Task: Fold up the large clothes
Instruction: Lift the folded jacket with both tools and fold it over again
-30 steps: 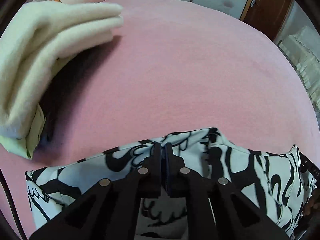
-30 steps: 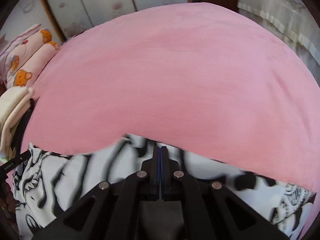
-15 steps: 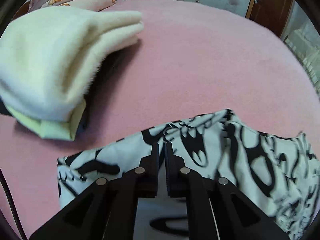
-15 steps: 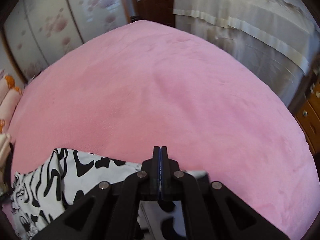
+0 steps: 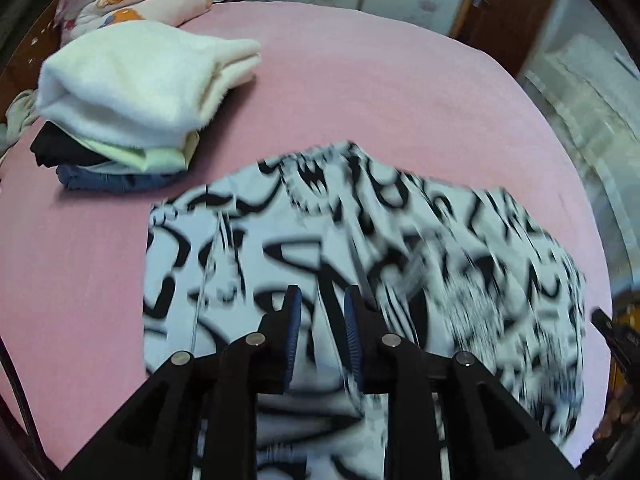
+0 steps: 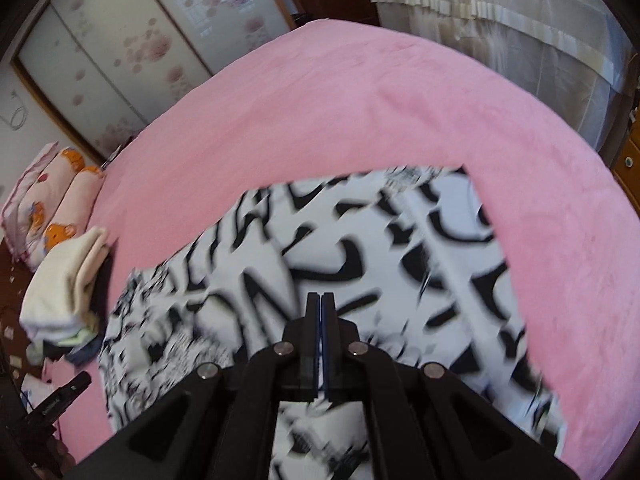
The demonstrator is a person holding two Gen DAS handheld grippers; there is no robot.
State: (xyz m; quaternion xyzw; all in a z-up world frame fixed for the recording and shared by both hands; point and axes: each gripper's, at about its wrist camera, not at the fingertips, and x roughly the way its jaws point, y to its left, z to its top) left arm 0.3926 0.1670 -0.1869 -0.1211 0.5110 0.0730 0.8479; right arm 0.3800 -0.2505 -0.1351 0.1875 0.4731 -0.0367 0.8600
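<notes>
The black-and-white garment (image 5: 360, 248) lies spread on the pink bed (image 5: 360, 80), just beside the stack (image 5: 132, 92) of folded clothes near the pillows (image 5: 132, 4); its near part runs under both grippers and is blurred.

The left gripper (image 5: 320, 300) has just been opening: its jaws stand a little apart, and a thin edge of cloth seems to pass between them, though no pad clearly presses on it. The right gripper (image 6: 321, 304) is pressed fully closed; whether cloth is pinched in it cannot be told, since none shows at its tips and the part below is hidden.

The step in hand looks like the end of a fold, with the carried edge being let go. The next move probably calls for the left jaws to clear the cloth without dragging it, then for a fresh edge to be picked for the next fold. A snagged thread or a pulled layer could undo the fold.

Against the earlier frames, much more of the garment shows in both views, and the stack sits farther off and shows its lower layers. The left jaws, closed on cloth a second ago, now gape, while the right ones remain shut.
</notes>
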